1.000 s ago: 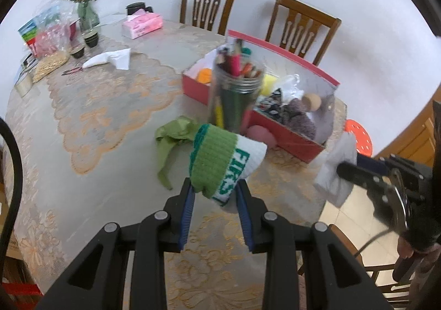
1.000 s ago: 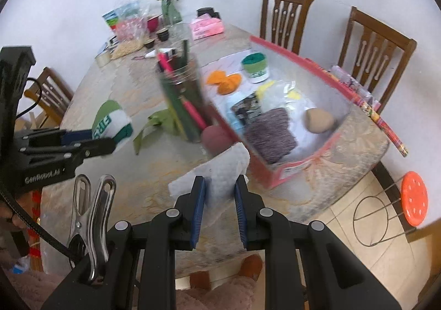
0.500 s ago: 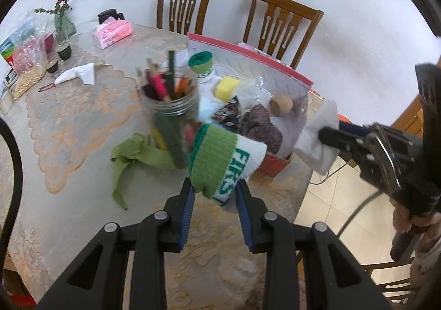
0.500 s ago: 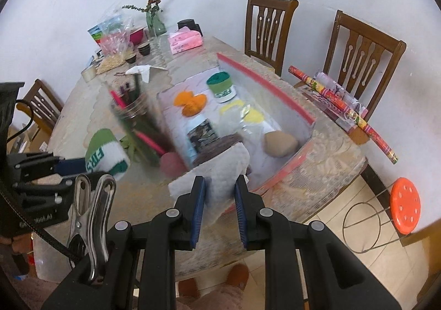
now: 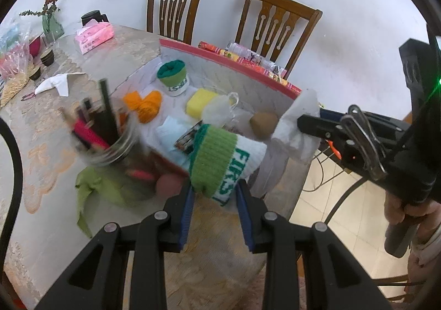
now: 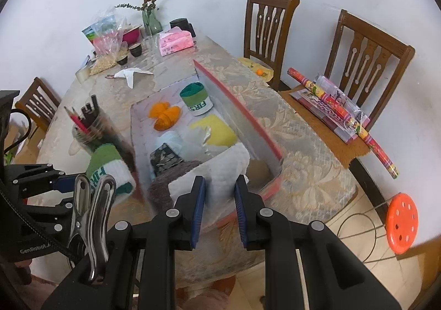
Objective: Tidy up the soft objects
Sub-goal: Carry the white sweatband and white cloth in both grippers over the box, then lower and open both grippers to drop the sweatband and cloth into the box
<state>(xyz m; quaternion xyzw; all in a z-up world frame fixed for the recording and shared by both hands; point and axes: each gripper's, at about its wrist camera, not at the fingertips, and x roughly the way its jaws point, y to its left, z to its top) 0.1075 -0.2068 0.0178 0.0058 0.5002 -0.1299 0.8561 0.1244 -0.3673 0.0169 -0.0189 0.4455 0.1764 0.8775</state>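
My left gripper [image 5: 215,193] is shut on a rolled green and white sock [image 5: 223,161] and holds it above the near edge of the red box [image 5: 220,58]. My right gripper [image 6: 219,197] is shut on a white paper towel [image 6: 217,169] over the box's near end. The sock also shows in the right wrist view [image 6: 109,169]. The box [image 6: 237,106] holds a second rolled sock [image 6: 196,100], orange yarn [image 6: 165,115], a yellow sponge [image 6: 217,129], a grey knitted piece [image 6: 171,180] and a brown ball [image 5: 264,122].
A glass jar of pencils [image 5: 104,133] stands left of the box, with a green cloth [image 5: 99,188] and a pink ball [image 5: 168,186] beside it. A pink tissue pack [image 6: 175,44], cups and bags sit at the far end. Two chairs [image 6: 366,56] stand along the right side.
Both grippers have moved up and toward the box with their loads. The sock and the paper towel now hang over the box's near end, and the view looks down into it.
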